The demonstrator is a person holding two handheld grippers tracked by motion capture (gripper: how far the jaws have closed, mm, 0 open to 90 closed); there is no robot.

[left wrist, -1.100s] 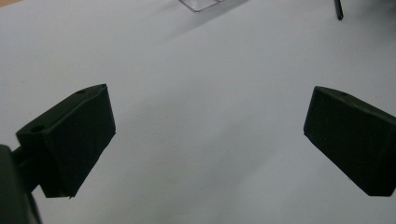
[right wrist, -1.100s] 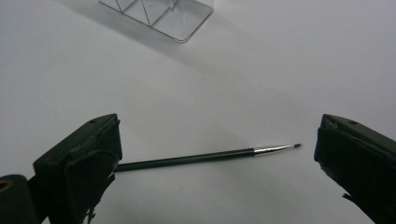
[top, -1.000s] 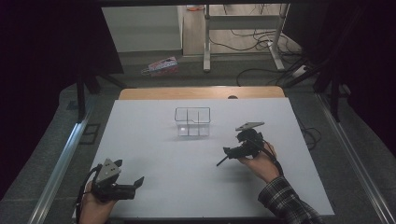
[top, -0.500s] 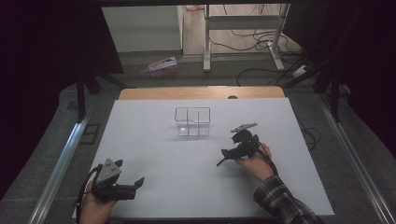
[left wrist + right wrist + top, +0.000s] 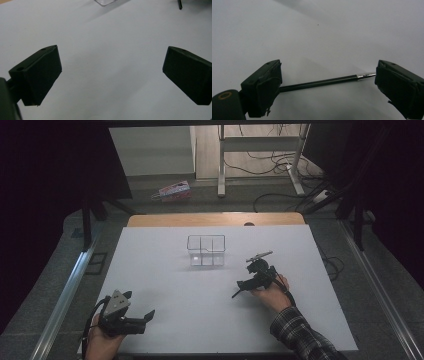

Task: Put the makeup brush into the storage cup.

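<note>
1. High view: we see the right hand-held gripper right of the tabletop's middle, lowered toward a thin black pen lying on the white surface.
2. Right gripper view: we find the pen lying crosswise between the jaws, silver tip beside one jaw; they have just been closing a little, yet stand wide apart, not pressing it.
3. Left hand-held gripper, near the front left corner: jaws spread, nothing between them.
4. Clear divided box, toward the far edge.
</note>
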